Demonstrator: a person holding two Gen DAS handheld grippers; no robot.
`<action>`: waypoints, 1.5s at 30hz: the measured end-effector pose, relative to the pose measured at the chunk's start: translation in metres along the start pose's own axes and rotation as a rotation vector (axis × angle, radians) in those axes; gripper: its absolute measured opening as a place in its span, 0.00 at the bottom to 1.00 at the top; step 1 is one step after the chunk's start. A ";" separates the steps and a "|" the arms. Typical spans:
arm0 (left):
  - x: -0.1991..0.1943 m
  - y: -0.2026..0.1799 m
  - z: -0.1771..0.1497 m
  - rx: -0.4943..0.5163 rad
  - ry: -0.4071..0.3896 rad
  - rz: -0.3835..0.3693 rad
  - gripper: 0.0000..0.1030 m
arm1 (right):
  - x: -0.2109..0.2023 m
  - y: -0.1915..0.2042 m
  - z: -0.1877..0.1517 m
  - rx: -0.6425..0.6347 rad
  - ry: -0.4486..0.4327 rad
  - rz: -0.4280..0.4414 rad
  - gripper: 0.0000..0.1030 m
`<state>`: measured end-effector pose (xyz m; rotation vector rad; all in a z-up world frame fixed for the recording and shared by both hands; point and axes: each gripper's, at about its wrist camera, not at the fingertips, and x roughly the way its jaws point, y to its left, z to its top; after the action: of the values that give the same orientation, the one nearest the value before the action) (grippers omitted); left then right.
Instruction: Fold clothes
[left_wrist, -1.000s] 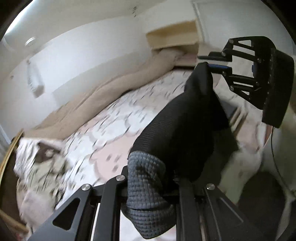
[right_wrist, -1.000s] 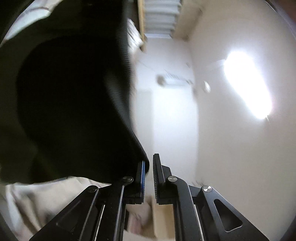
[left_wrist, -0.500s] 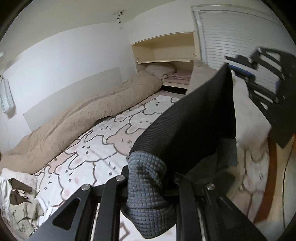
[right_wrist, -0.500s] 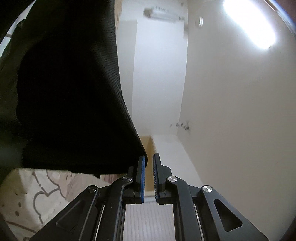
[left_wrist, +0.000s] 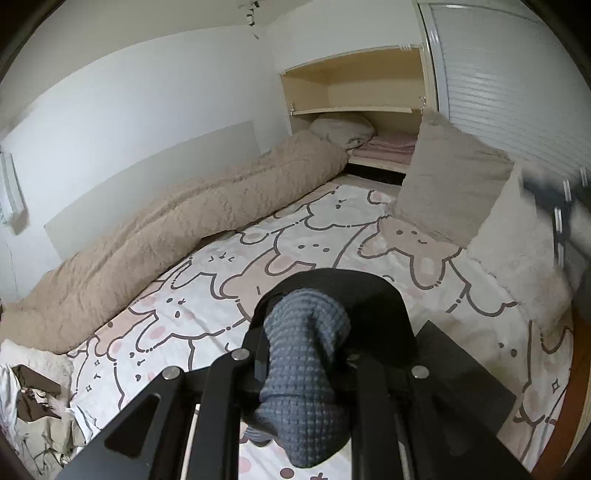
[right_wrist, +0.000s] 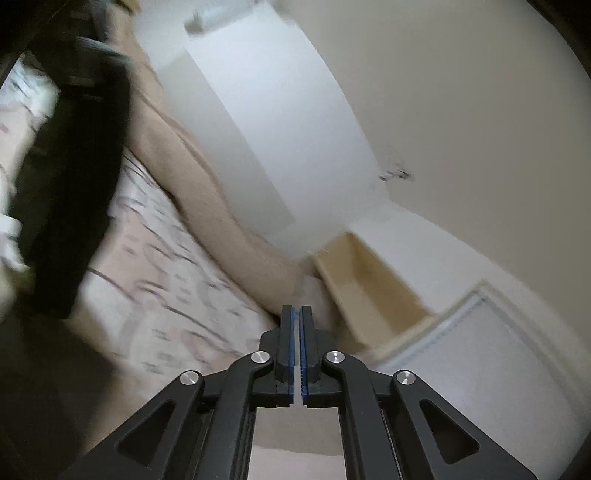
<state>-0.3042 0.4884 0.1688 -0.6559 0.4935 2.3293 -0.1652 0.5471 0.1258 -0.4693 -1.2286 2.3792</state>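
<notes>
Dangling from the left gripper is a dark garment, its grey waffle-knit cuff bunched and clamped between the jaws; black ribbed cloth arches just beyond and drapes off to the right, above the near part of the bunny-print bedsheet; the right gripper is clenched on nothing, blue pads nearly touching; a beige duvet hugs the left edge by the wall; two pillows lean at the far right; crumpled clothes lie near left; the sheet's middle lies open.
</notes>
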 end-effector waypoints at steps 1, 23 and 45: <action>-0.008 0.004 -0.003 0.011 -0.017 0.001 0.15 | -0.011 0.009 -0.010 0.026 -0.018 0.036 0.13; -0.201 -0.026 -0.079 0.246 -0.214 -0.103 0.16 | -0.152 0.012 0.030 0.639 -0.159 0.937 0.69; -0.157 -0.060 -0.085 0.404 -0.155 -0.069 0.16 | -0.100 -0.029 0.060 0.072 0.128 0.352 0.05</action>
<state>-0.1326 0.4110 0.1802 -0.2932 0.8251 2.1071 -0.1026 0.4701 0.1930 -0.8614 -1.0714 2.6214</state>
